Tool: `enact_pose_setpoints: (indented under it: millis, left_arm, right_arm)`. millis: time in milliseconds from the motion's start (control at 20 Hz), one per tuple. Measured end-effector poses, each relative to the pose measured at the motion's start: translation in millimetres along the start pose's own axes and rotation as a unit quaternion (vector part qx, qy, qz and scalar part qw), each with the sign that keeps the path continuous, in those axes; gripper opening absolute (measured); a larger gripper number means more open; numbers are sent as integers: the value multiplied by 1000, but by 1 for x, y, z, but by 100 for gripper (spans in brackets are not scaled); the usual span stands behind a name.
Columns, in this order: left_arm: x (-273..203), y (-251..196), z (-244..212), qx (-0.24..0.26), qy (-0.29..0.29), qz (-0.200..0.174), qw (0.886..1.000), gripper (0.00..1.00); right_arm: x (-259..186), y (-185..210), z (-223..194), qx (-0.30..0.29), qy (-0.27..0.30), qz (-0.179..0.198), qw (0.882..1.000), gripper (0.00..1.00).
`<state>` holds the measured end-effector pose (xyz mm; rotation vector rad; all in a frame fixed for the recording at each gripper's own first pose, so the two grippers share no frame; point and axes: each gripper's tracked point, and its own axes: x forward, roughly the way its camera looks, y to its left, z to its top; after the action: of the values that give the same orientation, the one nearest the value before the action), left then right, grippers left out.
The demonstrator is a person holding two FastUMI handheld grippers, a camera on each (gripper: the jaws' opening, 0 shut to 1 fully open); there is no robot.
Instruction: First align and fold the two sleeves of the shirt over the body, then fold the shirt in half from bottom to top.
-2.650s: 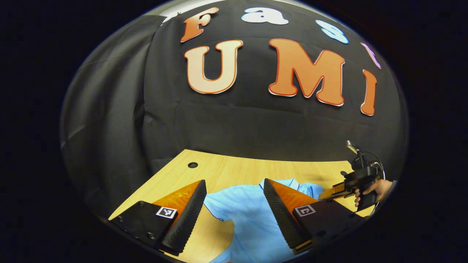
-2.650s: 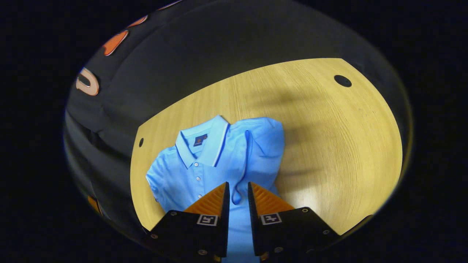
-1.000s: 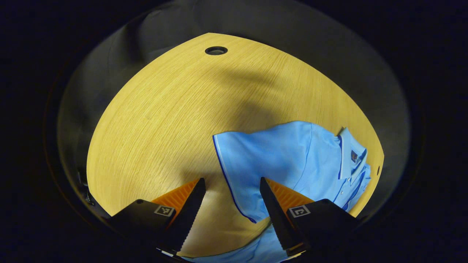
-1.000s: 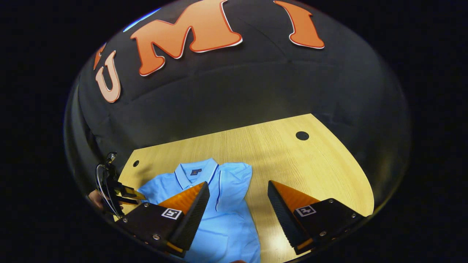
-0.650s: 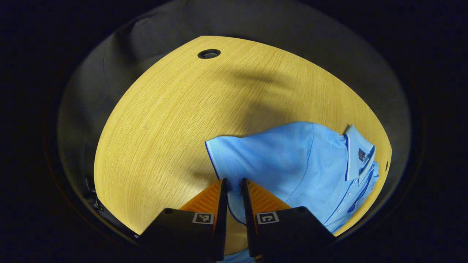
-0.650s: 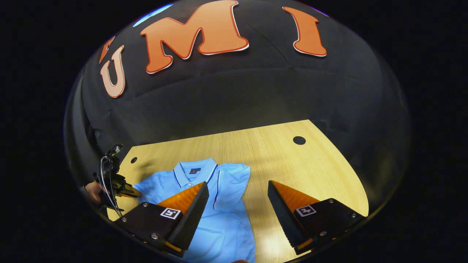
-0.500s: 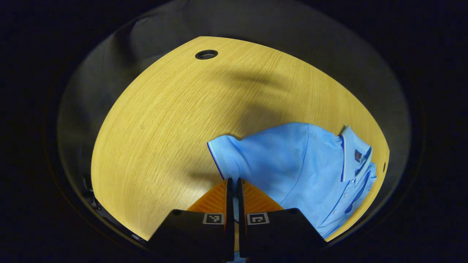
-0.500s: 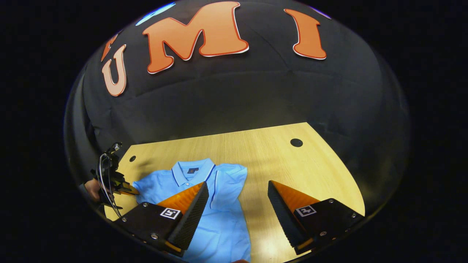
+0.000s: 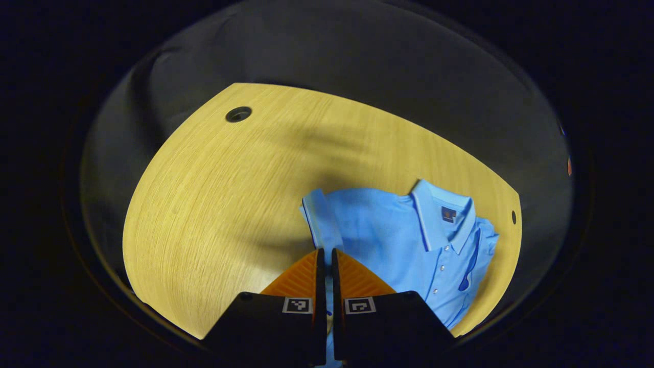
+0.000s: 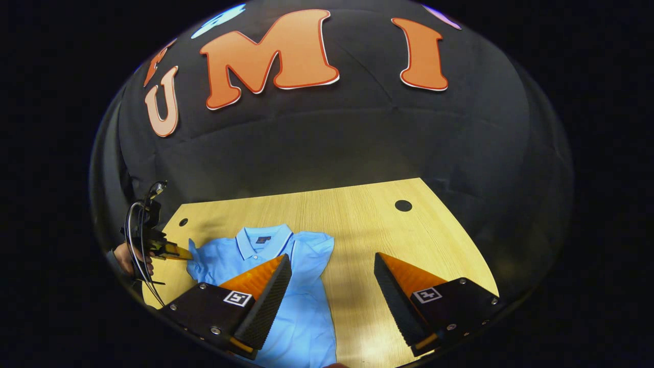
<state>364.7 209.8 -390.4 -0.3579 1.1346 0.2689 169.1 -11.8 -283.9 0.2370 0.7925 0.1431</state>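
Meanwhile, left hand-held gripper [image 9: 324,255] pinches shirt [image 9: 403,240] sleeve [image 9: 321,225] over wooden table [image 9: 214,194]; right hand-held gripper [image 10: 332,266] gapes.

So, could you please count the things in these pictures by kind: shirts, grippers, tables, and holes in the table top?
Shirts: 1, the blue shirt
Grippers: 2, the left gripper and the right gripper
Tables: 1, the wooden table
Holes in the table top: 2, the large hole and the small hole
Total: 6
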Motion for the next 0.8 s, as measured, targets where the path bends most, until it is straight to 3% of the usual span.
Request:
enact_pose_setpoints:
  millis: [100,300,350,450,600,750,800]
  left_arm:
    - [-5,-17,10,20,-2,-16,1000,9]
    - [-6,-66,-1,60,4,-84,995,11]
    - [-12,-79,-2,70,-1,-107,992,18]
    - [-27,-101,-11,78,-8,-140,987,51]
    - [-59,-104,-22,77,-33,-153,985,71]
    - [-92,-94,-37,70,-52,-152,985,100]
    - [-105,-90,-44,66,-56,-152,985,100]
  right_arm:
    - [-4,-7,-4,-3,1,-6,1000,99]
    - [-12,-18,-5,-11,1,-21,1000,99]
    - [-16,-18,-3,-10,-3,-20,1000,99]
    - [-25,-17,-3,-14,-9,-11,1000,98]
    - [-38,-15,-11,-25,-4,5,1000,98]
    - [-62,-13,-22,-36,-6,22,999,99]
    - [-69,-12,-27,-39,-3,28,999,99]
